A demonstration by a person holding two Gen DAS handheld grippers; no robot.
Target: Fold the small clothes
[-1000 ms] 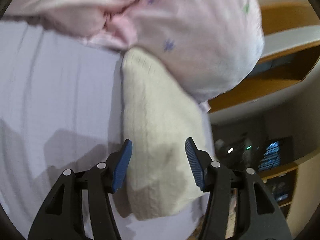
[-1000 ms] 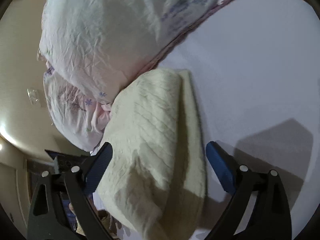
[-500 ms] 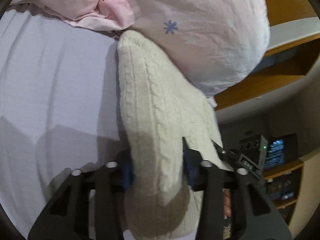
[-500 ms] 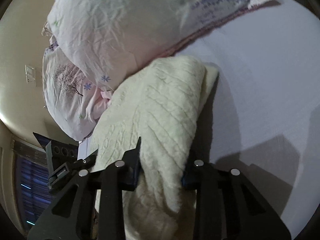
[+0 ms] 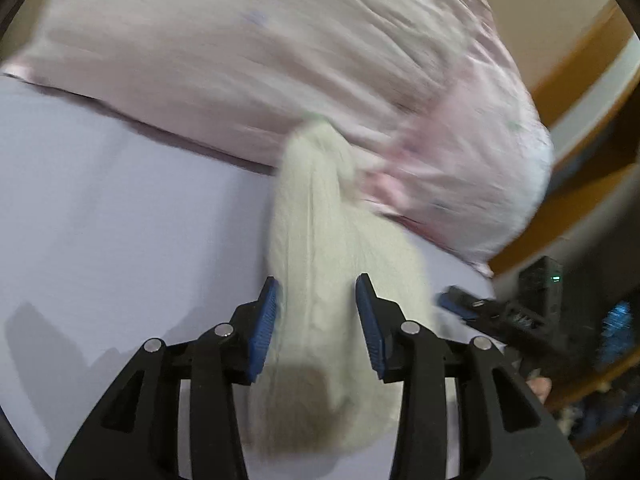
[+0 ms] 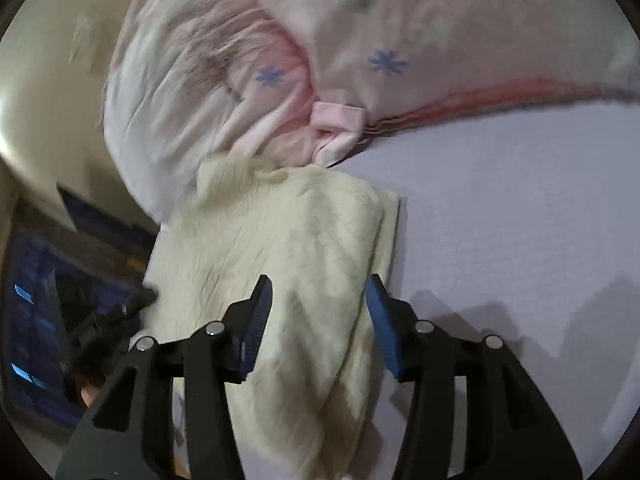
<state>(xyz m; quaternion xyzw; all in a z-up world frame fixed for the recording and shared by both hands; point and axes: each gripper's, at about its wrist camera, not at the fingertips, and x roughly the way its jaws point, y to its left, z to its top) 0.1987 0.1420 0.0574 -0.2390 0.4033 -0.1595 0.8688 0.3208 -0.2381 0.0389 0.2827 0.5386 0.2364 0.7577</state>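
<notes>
A cream cable-knit garment [image 5: 320, 240] lies folded in a long strip on the white sheet [image 5: 120, 220], its far end against the pink pillows. My left gripper [image 5: 316, 304] is open, its blue pads on either side of the near part of the knit. In the right wrist view the same garment [image 6: 288, 232] lies wide and bunched, and my right gripper [image 6: 318, 304] is open around its near edge. The other gripper shows at the garment's side in each view [image 5: 480, 304].
Pink flower-print pillows [image 6: 360, 40] sit just behind the garment. The sheet's free area [image 6: 520, 220] lies to the right in the right wrist view. The bed edge, a wooden shelf [image 5: 580, 92] and dark electronics [image 5: 548, 280] are beyond the garment.
Both grippers, shut on the knit half a second ago, have opened and let go. The garment has dropped back onto the sheet, and both views have swung towards the pillows.
</notes>
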